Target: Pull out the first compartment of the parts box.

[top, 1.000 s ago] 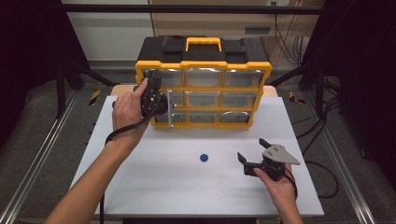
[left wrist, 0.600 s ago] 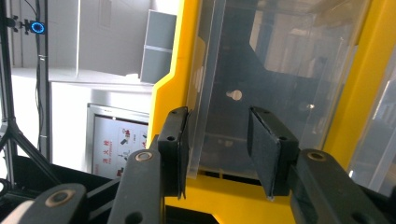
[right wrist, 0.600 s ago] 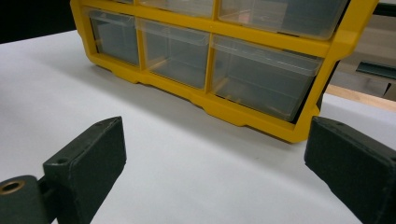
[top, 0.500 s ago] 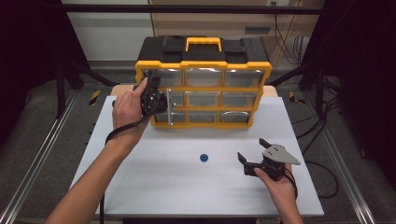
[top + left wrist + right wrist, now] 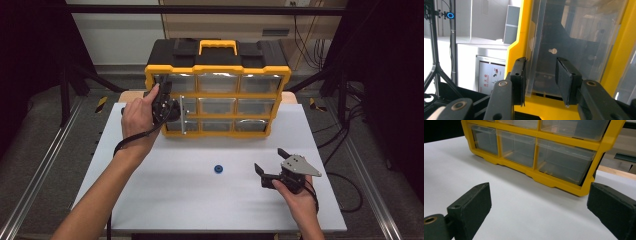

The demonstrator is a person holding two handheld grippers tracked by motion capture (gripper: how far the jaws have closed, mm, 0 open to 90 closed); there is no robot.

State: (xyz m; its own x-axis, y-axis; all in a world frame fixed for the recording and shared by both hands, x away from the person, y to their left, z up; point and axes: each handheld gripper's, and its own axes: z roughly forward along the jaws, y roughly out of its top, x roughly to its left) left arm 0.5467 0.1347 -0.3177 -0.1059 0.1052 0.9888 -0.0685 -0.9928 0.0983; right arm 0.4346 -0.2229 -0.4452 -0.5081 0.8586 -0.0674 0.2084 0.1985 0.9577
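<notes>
— Resting low on the white table [image 5: 165, 195], my right gripper [image 5: 272, 167] sits at the near right, jaws spread wide with nothing between them.

— What does its own camera give you?

— In the right gripper view the gripper [image 5: 539, 212] frames bare tabletop [image 5: 524, 215], and past it the bottom row of clear drawers in the yellow organizer [image 5: 554, 178]. Nothing touches the pads.

— And that dot out in the middle?

— A small blue round piece [image 5: 218, 168], lying flat on the table to the left of my right gripper, apart from it, well short of the cabinet. I cannot tell what it is.

— Now the left side.

— My left hand [image 5: 137, 117] is farther out, up at the organizer's [image 5: 218, 70] left edge, and my left gripper [image 5: 167, 107] is at the left column of drawers. One clear drawer [image 5: 182, 114] there stands out from the frame.

— Gripping it?

— In the left gripper view my left gripper [image 5: 541, 75] has its jaws part open around the clear plastic front wall of the drawer [image 5: 564, 45]. One pad sits right against the wall's edge; the other stands off it with a gap.

— Beyond that?

— The black lid with a yellow carry handle [image 5: 217, 46] tops the organizer.
</notes>
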